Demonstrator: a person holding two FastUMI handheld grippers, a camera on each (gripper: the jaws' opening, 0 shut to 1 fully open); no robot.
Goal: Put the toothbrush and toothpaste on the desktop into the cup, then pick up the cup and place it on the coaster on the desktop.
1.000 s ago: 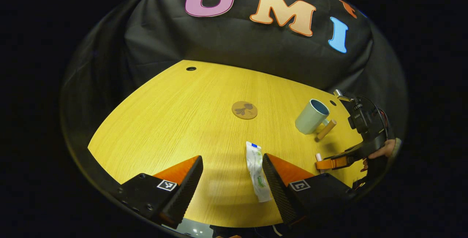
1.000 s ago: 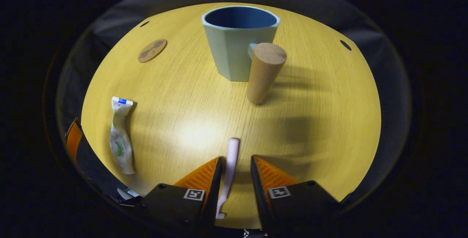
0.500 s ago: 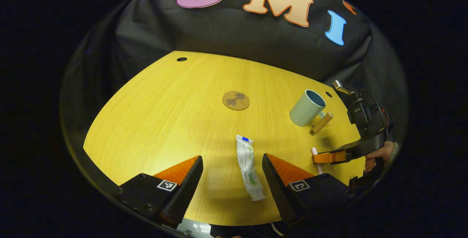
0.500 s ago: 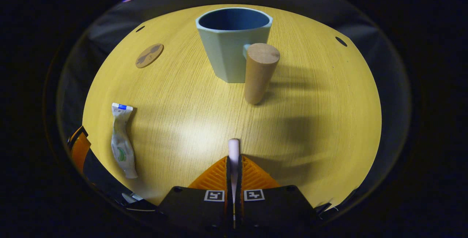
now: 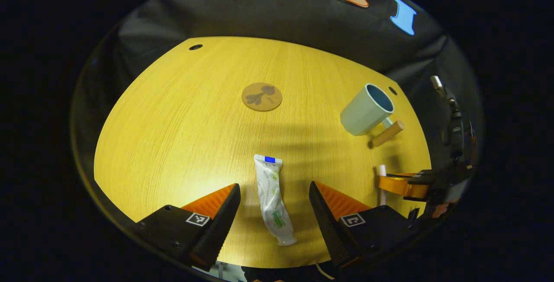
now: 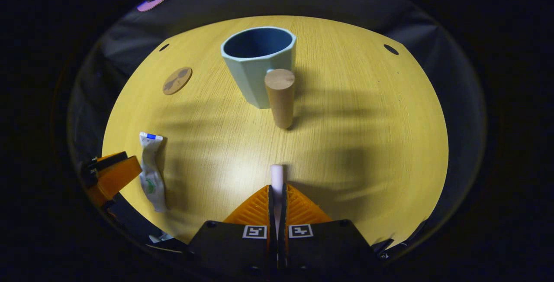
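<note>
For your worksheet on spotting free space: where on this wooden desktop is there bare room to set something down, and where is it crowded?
Bare wood stretches from the round brown coaster to the desk's far left edge. Crowded: the right side, where the pale blue cup stands near the right gripper shut on the pink toothbrush, and the white toothpaste tube lies between the open left gripper's fingers.

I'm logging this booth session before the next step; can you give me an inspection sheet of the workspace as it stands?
Surface: yellow wood-grain desktop, with small dark holes near its far edge.
Job's things: toothpaste lying flat; toothbrush clamped; cup upright, nothing seen inside, wooden handle; coaster bare.
Clutter: nothing seen.
Grippers: left hand-held gripper open, straddling the toothpaste without touching it; right hand-held gripper shut on the toothbrush.
Cables: a thin one on the right hand-held gripper's body.
Surroundings: black cloth wall.
</note>
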